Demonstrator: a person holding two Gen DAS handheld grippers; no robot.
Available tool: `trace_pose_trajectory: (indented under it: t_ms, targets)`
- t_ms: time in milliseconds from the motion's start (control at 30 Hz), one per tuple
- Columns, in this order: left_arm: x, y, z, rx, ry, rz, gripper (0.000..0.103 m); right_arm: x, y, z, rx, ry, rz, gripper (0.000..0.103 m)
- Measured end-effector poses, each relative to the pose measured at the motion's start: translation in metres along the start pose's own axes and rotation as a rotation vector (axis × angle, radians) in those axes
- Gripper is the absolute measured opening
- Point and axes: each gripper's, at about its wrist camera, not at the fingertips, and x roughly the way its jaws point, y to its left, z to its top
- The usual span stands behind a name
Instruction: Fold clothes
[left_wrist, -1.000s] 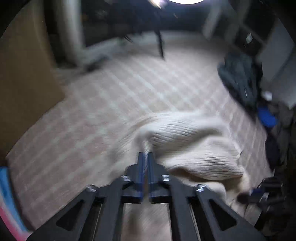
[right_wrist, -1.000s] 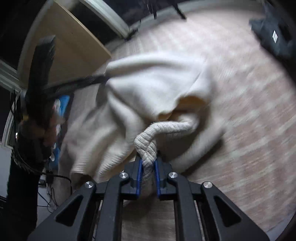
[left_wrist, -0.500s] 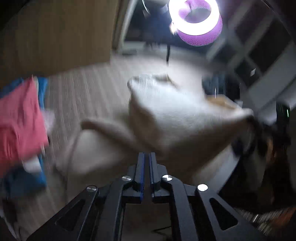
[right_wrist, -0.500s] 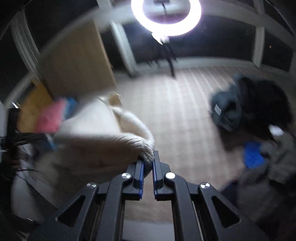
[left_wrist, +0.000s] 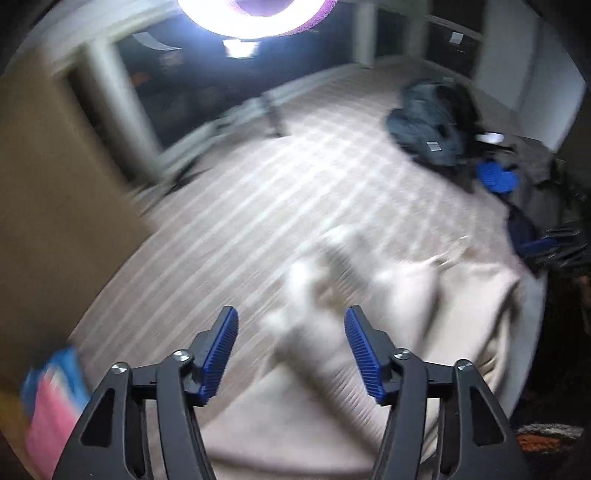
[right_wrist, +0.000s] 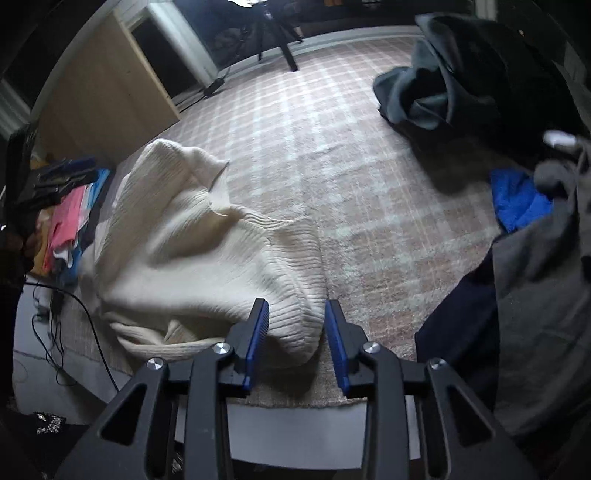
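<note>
A cream ribbed sweater (right_wrist: 192, 236) lies spread and rumpled on the checked rug (right_wrist: 351, 177). My right gripper (right_wrist: 295, 314) hangs just over its near edge. Its jaws are opening, a rounded fold of the sweater sits between them, and the pads (right_wrist: 258, 328) do not press on it. In the left wrist view the sweater (left_wrist: 424, 332) is blurred with motion. My left gripper (left_wrist: 291, 317) is above it with its jaws opening wide, and nothing is gripped. The right gripper (left_wrist: 554, 247) shows at the right edge of that view.
A heap of dark clothes (right_wrist: 461, 74) lies at the far right, with a blue cloth (right_wrist: 517, 203) and a grey garment (right_wrist: 546, 295) nearer. Folded pink and blue clothes (right_wrist: 70, 218) are stacked at the left by a wooden cabinet (right_wrist: 99, 96). Cables (right_wrist: 55, 325) trail on the floor. A light stand (right_wrist: 284, 44) is at the back.
Both grippers were shut on the sweater and swung it through the air. Now both have opened and the sweater has dropped onto the rug.
</note>
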Motion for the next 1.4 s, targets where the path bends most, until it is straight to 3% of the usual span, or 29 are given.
trace_pose_trajectory:
  t_ms: [100,167,200,233,267,333,467,633,733,900,933,967,1033,1133,1267,1400]
  targets:
    - [0.025,-0.027,0.024,0.146,0.01,0.001,0.075,0.009,-0.006,-0.006,0.038,0.002,0.011,0.032]
    - [0.048,-0.04,0.036,0.235,0.044,0.037,0.075,0.015,-0.01,-0.01,0.052,0.003,0.01,0.032]
    - [0.059,-0.042,0.038,0.247,0.078,0.008,0.068,0.017,-0.011,-0.01,0.054,0.004,0.007,0.033]
    - [0.069,-0.044,0.039,0.258,0.112,-0.022,0.055,0.019,-0.013,-0.009,0.058,0.002,0.004,0.034]
    - [0.08,-0.044,0.041,0.267,0.146,-0.049,0.005,0.021,-0.015,-0.008,0.061,0.0,0.001,0.037]
    - [0.083,-0.036,0.034,0.241,0.172,-0.043,0.008,0.026,-0.018,-0.003,0.063,-0.003,0.008,0.04]
    - [0.043,0.001,0.014,0.113,0.098,-0.017,0.008,0.044,-0.018,0.017,0.068,0.022,-0.011,0.04]
    - [-0.035,0.059,-0.048,-0.138,-0.011,-0.029,0.008,0.054,0.02,0.026,-0.098,0.045,0.067,0.04]
    - [-0.048,0.069,-0.079,-0.191,-0.012,-0.011,0.008,0.066,0.046,0.03,-0.22,0.065,0.038,0.04]
    - [-0.019,0.08,-0.096,-0.295,0.004,-0.022,0.008,0.085,0.058,0.036,-0.272,0.124,0.051,0.038]
    - [-0.014,0.08,-0.099,-0.308,0.003,-0.021,0.008,0.085,0.06,0.033,-0.298,0.119,0.036,0.033]
    - [-0.014,0.082,-0.1,-0.328,-0.008,-0.02,0.008,0.084,0.061,0.03,-0.32,0.109,0.008,0.009]
    - [-0.022,0.084,-0.098,-0.359,-0.047,-0.012,0.008,0.072,0.058,0.036,-0.244,0.082,0.019,0.009]
    - [-0.074,0.086,-0.077,-0.362,-0.182,0.015,0.007,0.012,0.063,0.074,-0.226,-0.093,0.014,0.006]
    - [-0.194,0.092,-0.047,-0.373,-0.414,0.109,0.007,-0.108,0.084,0.137,-0.213,-0.394,0.051,0.006]
    - [-0.316,0.084,-0.048,-0.374,-0.616,0.22,0.007,-0.212,0.146,0.156,-0.367,-0.624,0.02,0.006]
